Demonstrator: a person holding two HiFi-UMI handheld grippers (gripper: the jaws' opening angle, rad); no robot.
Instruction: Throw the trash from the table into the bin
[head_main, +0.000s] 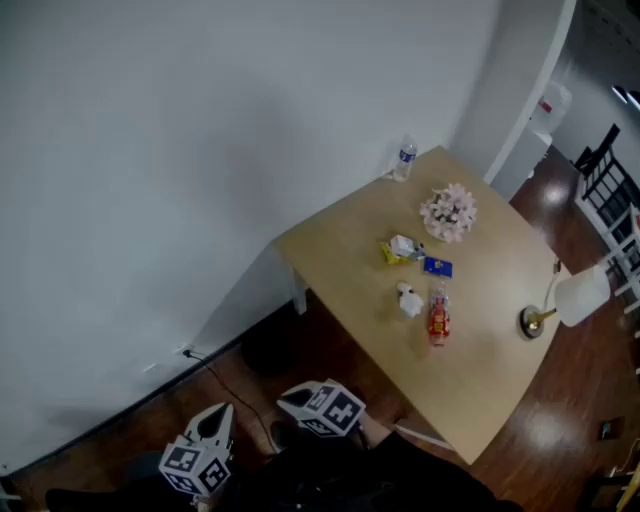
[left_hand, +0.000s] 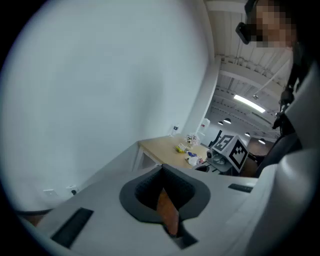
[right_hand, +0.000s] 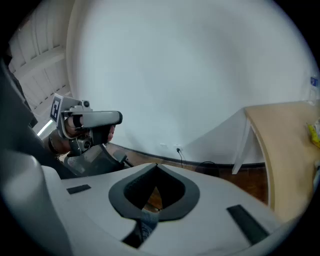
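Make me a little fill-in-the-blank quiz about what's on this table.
The water bottle stands at the corner of the table beside the ____.
The bunch of flowers is ____ in colour.
The lamp has a ____ shade.
Missing words: wall; pink; white.

the pale wooden table top (head_main: 480, 350) looks smooth and matt. the dark brown wood floor (head_main: 560, 440) is glossy, with patches of reflected light. the white wall (head_main: 200, 150) is matt. the small clear bottle (head_main: 404, 158) looks plastic; the round lamp base (head_main: 533, 321) is shiny brass-coloured metal; the red wrapper (head_main: 438, 322) gleams.
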